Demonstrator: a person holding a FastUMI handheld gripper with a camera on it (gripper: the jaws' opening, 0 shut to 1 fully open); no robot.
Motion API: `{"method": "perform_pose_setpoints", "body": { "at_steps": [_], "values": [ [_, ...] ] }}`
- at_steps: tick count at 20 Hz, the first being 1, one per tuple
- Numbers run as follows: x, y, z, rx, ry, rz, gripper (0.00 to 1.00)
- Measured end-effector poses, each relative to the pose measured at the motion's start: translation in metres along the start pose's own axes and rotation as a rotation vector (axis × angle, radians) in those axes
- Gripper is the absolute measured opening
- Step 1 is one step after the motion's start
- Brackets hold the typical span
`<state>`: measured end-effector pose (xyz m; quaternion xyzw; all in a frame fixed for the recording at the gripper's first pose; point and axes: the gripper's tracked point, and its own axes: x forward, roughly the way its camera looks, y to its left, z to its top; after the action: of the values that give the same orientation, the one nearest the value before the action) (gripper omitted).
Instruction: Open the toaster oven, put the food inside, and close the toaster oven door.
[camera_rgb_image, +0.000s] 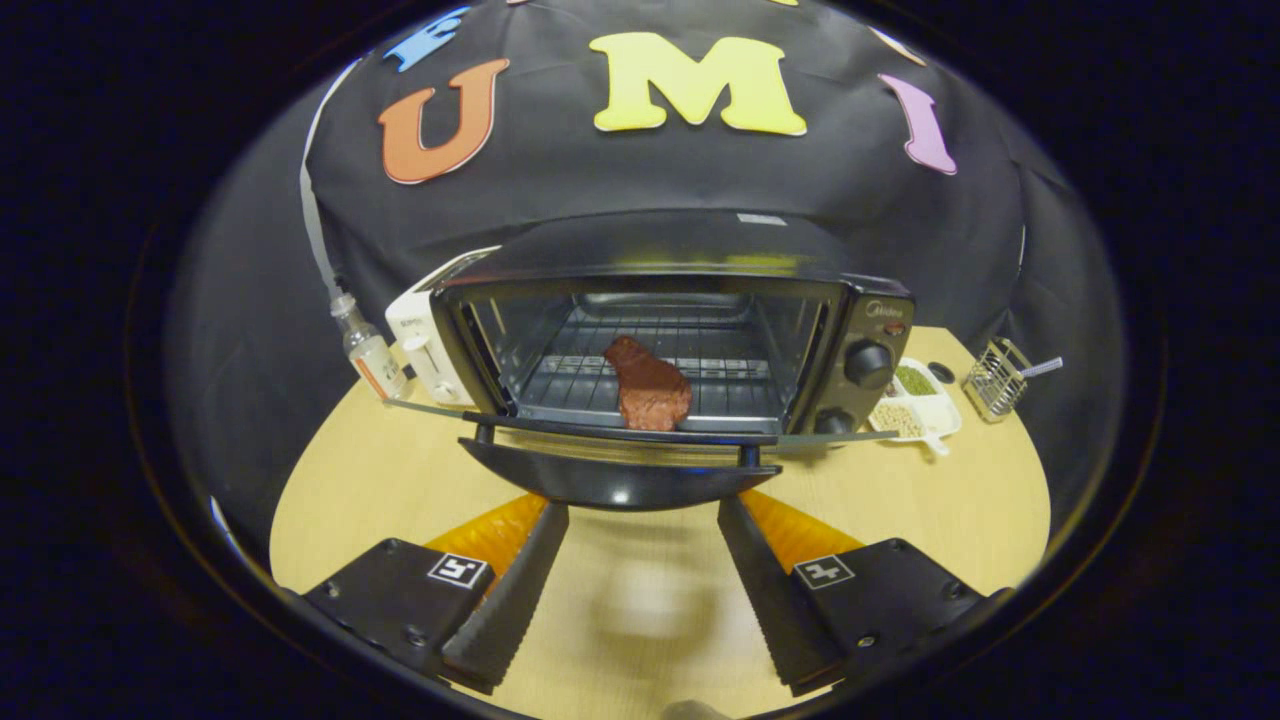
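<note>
Toaster oven (680, 330) open, door (620, 470) lowered; food (650, 388) on rack inside. Gripper (640, 515) fingers spread wide, empty, tips just below door handle. Divided tray (915, 405) holds grains.

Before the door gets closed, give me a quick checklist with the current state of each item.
1. Food on the rack inside the toaster oven: ok.
2. Food clear of the door's swing: cannot tell, it sits near the front edge.
3. Door folded fully down: ok.
4. Gripper jaws open and empty: ok.
5. Jaws flanking the door handle just ahead: ok.
6. Bottle and tray beside the oven, out of the way: ok.
</note>
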<state>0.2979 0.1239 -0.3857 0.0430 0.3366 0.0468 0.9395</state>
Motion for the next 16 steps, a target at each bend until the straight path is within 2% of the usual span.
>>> {"method": "perform_pose_setpoints", "body": {
  "at_steps": [8, 16],
  "values": [
    [0.006, -0.001, 0.046, -0.016, -0.056, -0.001, 0.96],
    [-0.004, -0.013, 0.046, -0.001, -0.061, -0.006, 0.96]
  ]
}}
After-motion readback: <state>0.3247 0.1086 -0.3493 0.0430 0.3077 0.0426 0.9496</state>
